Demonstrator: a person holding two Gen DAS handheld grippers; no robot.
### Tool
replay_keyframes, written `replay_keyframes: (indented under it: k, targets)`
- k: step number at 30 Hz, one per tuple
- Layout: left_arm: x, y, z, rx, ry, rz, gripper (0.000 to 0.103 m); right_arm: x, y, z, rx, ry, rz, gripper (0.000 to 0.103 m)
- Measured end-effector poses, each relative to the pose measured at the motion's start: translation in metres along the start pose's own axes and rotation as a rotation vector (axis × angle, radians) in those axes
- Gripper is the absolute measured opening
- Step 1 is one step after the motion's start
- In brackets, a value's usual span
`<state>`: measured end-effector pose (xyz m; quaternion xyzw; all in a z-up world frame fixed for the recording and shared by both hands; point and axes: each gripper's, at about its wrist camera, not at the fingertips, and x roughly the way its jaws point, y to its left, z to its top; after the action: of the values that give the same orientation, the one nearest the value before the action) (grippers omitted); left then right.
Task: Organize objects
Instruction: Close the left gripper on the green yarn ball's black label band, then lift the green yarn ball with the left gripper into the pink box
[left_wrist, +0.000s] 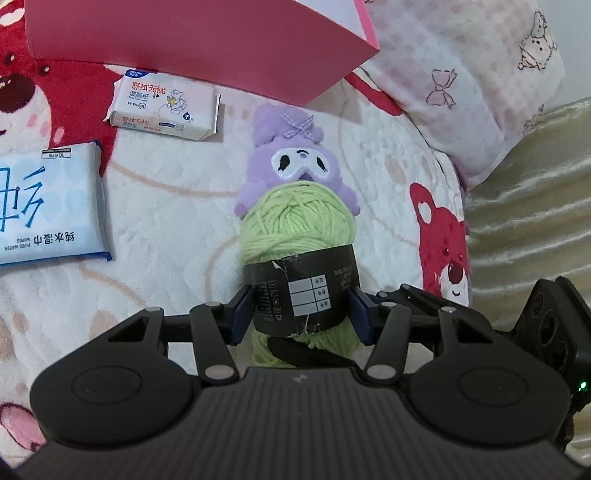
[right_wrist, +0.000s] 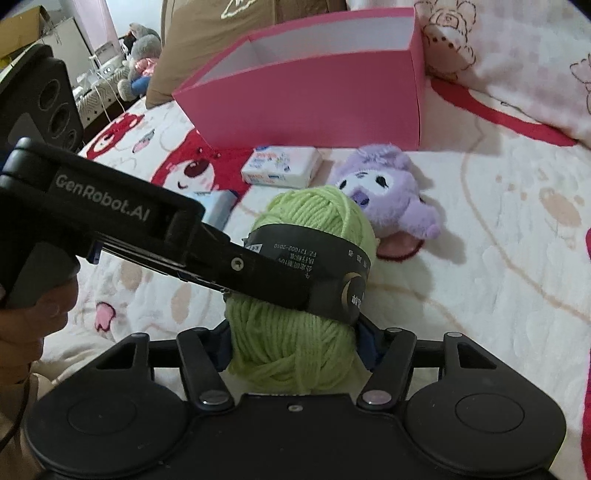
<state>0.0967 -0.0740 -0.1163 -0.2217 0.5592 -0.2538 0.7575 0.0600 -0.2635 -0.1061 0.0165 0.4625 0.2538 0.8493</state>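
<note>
Fleece bear-print blanket (left_wrist: 177, 192), pink box (right_wrist: 314, 92) at its far end, purple plush (right_wrist: 388, 192) and wipes pack (right_wrist: 280, 166) before the box, green yarn ball (left_wrist: 295, 229) nearest, left gripper (left_wrist: 301, 310) and right gripper (right_wrist: 295, 343) both clamped on it.

Matte black left gripper (left_wrist: 301, 314), blue pads, silver pivot screws, right gripper (right_wrist: 293, 343) alike, white GenRobot.AI lettering

I see a bed covered by a white blanket (left_wrist: 177, 192) with red bears. On it, the pink box (right_wrist: 314, 96) stands farthest; before it lie a wipes pack (left_wrist: 164, 105), a purple plush (left_wrist: 295, 155), and, nearest, a blue pack (left_wrist: 48, 206).
</note>
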Motion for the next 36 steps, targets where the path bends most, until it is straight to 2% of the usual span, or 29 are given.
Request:
replay_keyframes:
  k: [14,23,26,29,33,36]
  targets:
    - [-0.015,-0.001,-0.005,0.041,-0.008,-0.002,0.053,-0.003,0.016,0.0,-0.06,0.006,0.008,0.067]
    - [-0.037,-0.017,-0.006,0.097,-0.038,0.008,0.053,-0.019,0.018,0.003,-0.069,-0.041,0.039,0.067]
    - [-0.044,-0.022,-0.004,0.103,-0.029,0.012,0.054,-0.026,0.018,0.005,-0.041,-0.047,0.06,0.067]
    - [-0.056,-0.029,0.0,0.136,-0.015,0.021,0.054,-0.034,0.012,0.006,0.09,-0.05,0.127,0.067]
    - [-0.07,-0.039,0.001,0.186,-0.027,0.051,0.055,-0.043,0.026,0.008,0.039,-0.097,0.111,0.067]
    - [-0.077,-0.037,0.006,0.176,-0.026,0.051,0.055,-0.044,0.032,0.012,0.048,-0.115,0.116,0.067]
